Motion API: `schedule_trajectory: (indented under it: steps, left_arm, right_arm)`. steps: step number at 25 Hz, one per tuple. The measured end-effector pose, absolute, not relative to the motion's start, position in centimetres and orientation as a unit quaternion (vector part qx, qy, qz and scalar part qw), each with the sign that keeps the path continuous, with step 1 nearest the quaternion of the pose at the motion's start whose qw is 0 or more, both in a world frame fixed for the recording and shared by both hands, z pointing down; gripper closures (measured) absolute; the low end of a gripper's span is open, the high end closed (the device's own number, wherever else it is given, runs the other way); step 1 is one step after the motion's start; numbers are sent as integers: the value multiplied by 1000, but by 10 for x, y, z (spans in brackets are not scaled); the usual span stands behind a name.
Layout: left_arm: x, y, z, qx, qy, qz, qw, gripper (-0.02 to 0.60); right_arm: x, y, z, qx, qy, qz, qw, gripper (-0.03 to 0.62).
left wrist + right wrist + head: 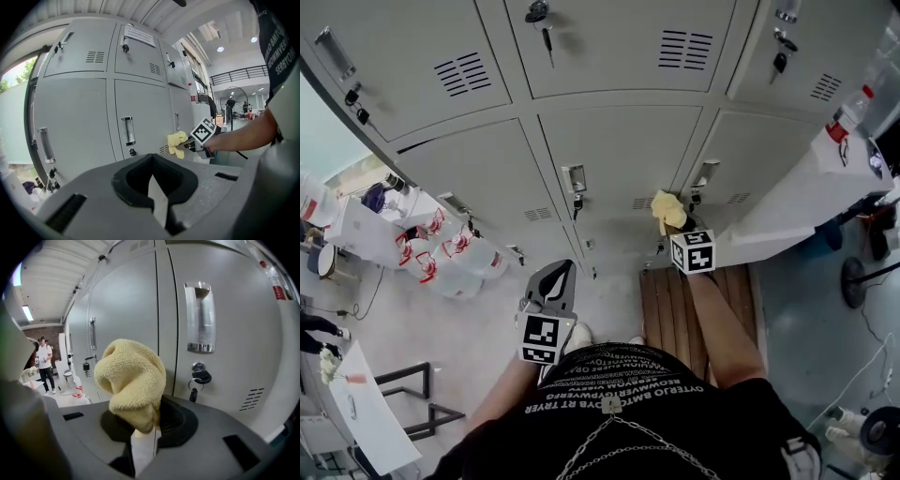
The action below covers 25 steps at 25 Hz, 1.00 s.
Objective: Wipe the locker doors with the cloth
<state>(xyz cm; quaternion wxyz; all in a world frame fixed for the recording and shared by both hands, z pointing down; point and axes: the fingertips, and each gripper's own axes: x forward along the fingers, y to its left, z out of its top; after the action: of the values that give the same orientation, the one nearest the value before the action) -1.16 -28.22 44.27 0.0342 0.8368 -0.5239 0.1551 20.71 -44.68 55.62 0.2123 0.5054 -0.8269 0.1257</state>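
R gripper (672,225) clamped on yellow cloth (667,208), up by seam btwn two lower locker doors (609,169); contact unclear. L gripper (561,274) at its 7 o'clock, jaws together, empty. Paper label (140,34) on upper door: print illegible.

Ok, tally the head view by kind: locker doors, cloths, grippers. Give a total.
Doors: 6
Cloth: 1
Grippers: 2
Total: 9
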Motion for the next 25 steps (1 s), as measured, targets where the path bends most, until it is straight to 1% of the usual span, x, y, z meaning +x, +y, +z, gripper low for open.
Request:
schedule_trajectory:
  steps: [6, 10, 15, 21, 25]
  left_arm:
    - [-5, -281, 437, 832, -532, 153, 31, 575]
    - [2, -279, 432, 829, -537, 152, 28, 577]
    - [11, -278, 432, 823, -547, 151, 31, 577]
    - [18, -277, 417, 808, -573, 137, 11, 575]
    - [21, -273, 415, 802, -584, 127, 16, 575]
  right_arm:
    - [190, -377, 482, 465, -872, 73, 137, 514]
    - [184, -328, 447, 441, -890, 42, 109, 522]
    - [177, -298, 438, 411, -906, 43, 96, 522]
    - [173, -292, 448, 386, -917, 56, 83, 522]
    - [176, -291, 451, 372, -923, 62, 82, 522]
